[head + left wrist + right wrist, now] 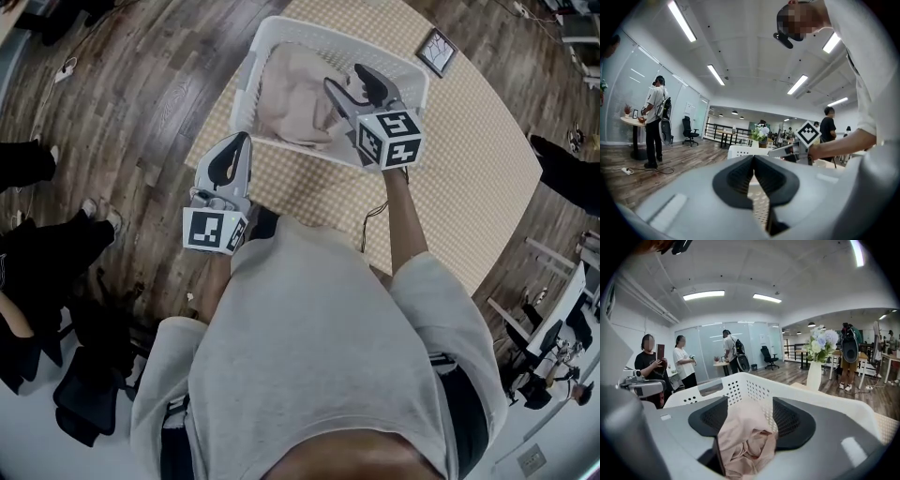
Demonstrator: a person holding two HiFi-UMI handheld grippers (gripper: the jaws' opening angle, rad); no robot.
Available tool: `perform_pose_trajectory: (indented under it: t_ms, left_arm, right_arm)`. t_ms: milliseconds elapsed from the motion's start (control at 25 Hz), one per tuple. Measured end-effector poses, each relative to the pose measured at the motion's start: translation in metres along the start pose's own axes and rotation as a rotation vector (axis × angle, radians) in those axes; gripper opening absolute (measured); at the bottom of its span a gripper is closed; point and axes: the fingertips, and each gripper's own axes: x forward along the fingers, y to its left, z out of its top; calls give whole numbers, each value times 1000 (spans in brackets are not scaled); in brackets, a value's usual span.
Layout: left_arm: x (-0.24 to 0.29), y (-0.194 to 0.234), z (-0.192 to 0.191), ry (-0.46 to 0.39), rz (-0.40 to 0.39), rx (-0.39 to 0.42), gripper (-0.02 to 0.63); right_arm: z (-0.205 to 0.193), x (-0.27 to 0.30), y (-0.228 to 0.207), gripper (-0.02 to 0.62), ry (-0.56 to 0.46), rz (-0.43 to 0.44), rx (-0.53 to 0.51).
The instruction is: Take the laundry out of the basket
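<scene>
A white perforated laundry basket (281,28) stands on the checkered table (469,141) with pale pink laundry (291,94) inside. My right gripper (345,77) reaches over the basket's near wall. In the right gripper view it (750,404) stands open, a bunched fold of the pink cloth (745,441) lies between its jaws, and the basket wall (740,385) is just beyond. My left gripper (246,136) is shut and holds nothing, hovering off the basket's near left corner. The left gripper view shows its tips (753,159) together, with the basket (740,151) and the right gripper (797,145) ahead.
A small framed card (437,52) lies on the table beyond the basket. A vase of flowers (820,357) stands at the right. People stand on the wooden floor at the left (684,364), and a black chair (84,403) is behind me.
</scene>
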Motion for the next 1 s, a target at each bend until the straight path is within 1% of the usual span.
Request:
perform_pose_trajectory:
  t_ms: [160,240,320,400,560,720,880,1000]
  left_arm:
    - [5,6,0,4,7,-5,9]
    - [7,9,-1,4,9,-6,8]
    - [9,11,-2,2,10,-7,9]
    - [11,13,-1,-1,12,-11,8]
    - [12,16,-2,-1,18,-20,8]
    - [13,19,-5,4,21,-25,8]
    - [12,21,-5,4,24,-24,8]
    - [11,23,-5,4,29,-21,8]
  right_arm:
    - [-25,27,10,428,84,83,1]
    - [-38,42,15,505,126,127,23]
    - [-54,55,16,566,181,152,57]
    - [-70,65,13,592,242,163,69]
    - [-94,81,13,594,331,197,71]
    - [-114,93,16,592,380,213,75]
    - [-126,101,17,582,421,230,79]
    - [-136,107,19,545,459,251,76]
